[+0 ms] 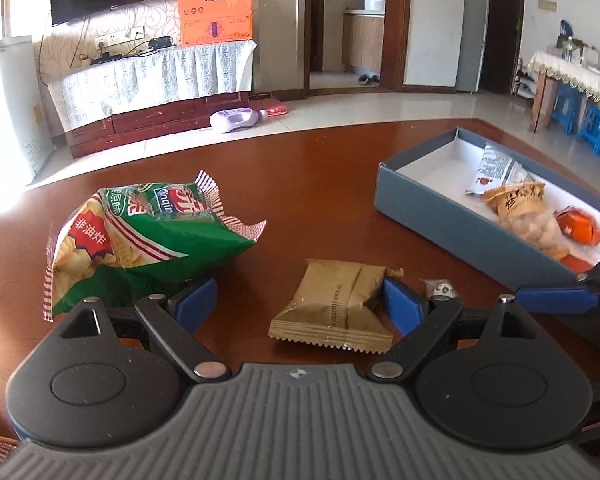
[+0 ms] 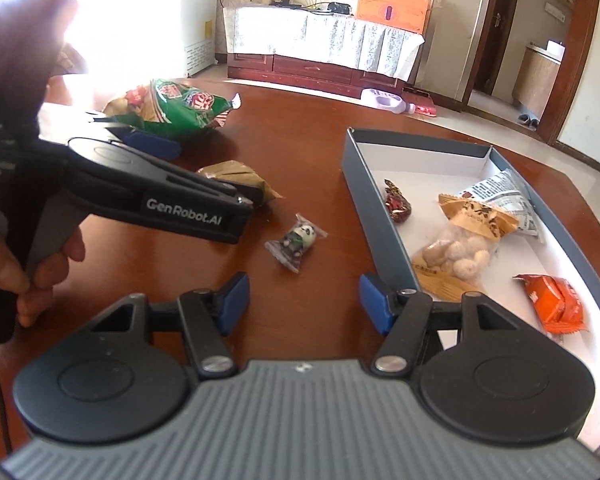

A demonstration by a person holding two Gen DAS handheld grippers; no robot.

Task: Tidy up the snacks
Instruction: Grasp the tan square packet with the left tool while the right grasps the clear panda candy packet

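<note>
Where sunlight washes a red-brown table (image 1: 340, 168) before a TV cabinet (image 1: 156, 80), left gripper (image 1: 300, 304) spread around tan packet (image 1: 332, 312), right gripper (image 2: 303, 302) open, empty.

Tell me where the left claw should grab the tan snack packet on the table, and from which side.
Grip the tan packet across its puffed middle, coming down from above and from the near side. It lies flat on the table with its crimped ends near and far, so its long sides face the blue pads. The left claw, open, already straddles it.
</note>
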